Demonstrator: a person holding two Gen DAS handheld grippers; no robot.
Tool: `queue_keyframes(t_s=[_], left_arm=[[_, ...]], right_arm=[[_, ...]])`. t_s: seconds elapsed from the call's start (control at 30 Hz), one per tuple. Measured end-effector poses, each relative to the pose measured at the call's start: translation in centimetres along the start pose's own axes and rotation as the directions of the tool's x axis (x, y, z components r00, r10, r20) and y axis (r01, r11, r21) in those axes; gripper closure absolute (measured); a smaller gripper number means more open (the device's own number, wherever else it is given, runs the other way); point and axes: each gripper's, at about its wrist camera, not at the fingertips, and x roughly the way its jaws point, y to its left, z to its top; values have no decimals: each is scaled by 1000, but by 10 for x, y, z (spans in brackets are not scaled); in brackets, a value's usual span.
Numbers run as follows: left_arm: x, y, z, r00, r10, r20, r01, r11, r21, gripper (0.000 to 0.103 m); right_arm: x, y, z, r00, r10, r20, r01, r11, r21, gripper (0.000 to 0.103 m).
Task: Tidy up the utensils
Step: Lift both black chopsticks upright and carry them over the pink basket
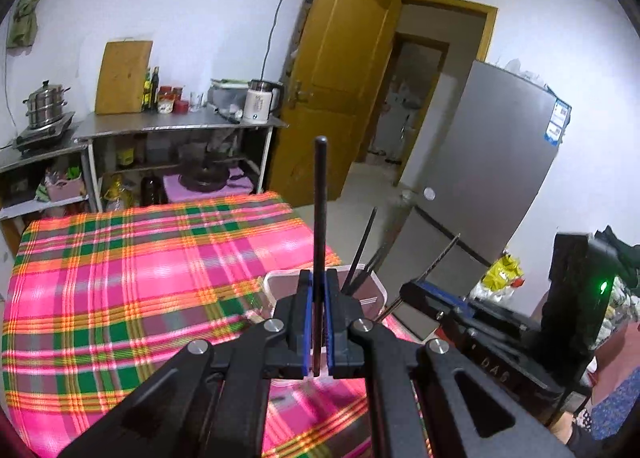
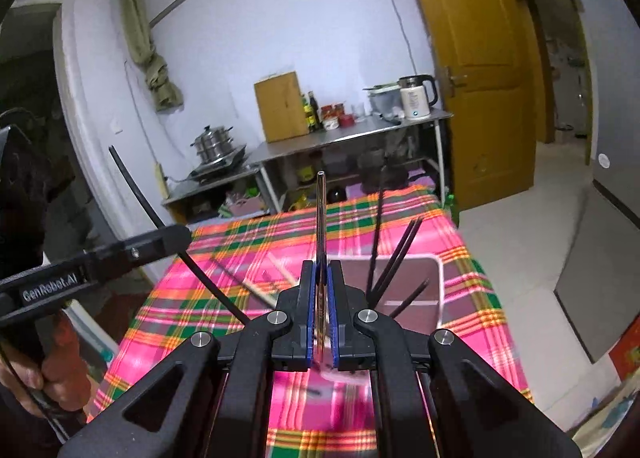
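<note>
My left gripper (image 1: 319,278) is shut on a black chopstick (image 1: 320,201) that stands upright between its blue pads, above the plaid tablecloth (image 1: 140,278). My right gripper (image 2: 322,270) is shut on a thin silvery utensil (image 2: 321,213) pointing up. A clear plastic container (image 1: 376,290) sits just beyond the left gripper with several black chopsticks (image 1: 362,250) leaning in it; it also shows in the right wrist view (image 2: 432,286) with its chopsticks (image 2: 394,258). The left gripper (image 2: 120,254) with its chopstick appears at the left of the right wrist view. Loose chopsticks (image 2: 256,286) lie on the cloth.
A steel counter (image 1: 180,125) with a kettle (image 1: 260,99), jars and a cutting board stands behind the table. A steamer pot (image 1: 44,103) is on a stove at the left. A yellow door (image 1: 340,69) stands open; a grey fridge (image 1: 492,177) is at the right.
</note>
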Motion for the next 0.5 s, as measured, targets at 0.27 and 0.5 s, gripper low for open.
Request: queue_keyframes(t_s=[0.27, 0.5], left_arm=[[26, -3, 17, 1000, -6, 11, 6, 1000, 11, 97], [53, 10, 2, 999, 16, -36, -16, 1000, -5, 97]], right_arm=[[16, -10, 10, 999, -34, 10, 34, 999, 15, 97], [37, -13, 3, 999, -45, -17, 45, 999, 16, 97]])
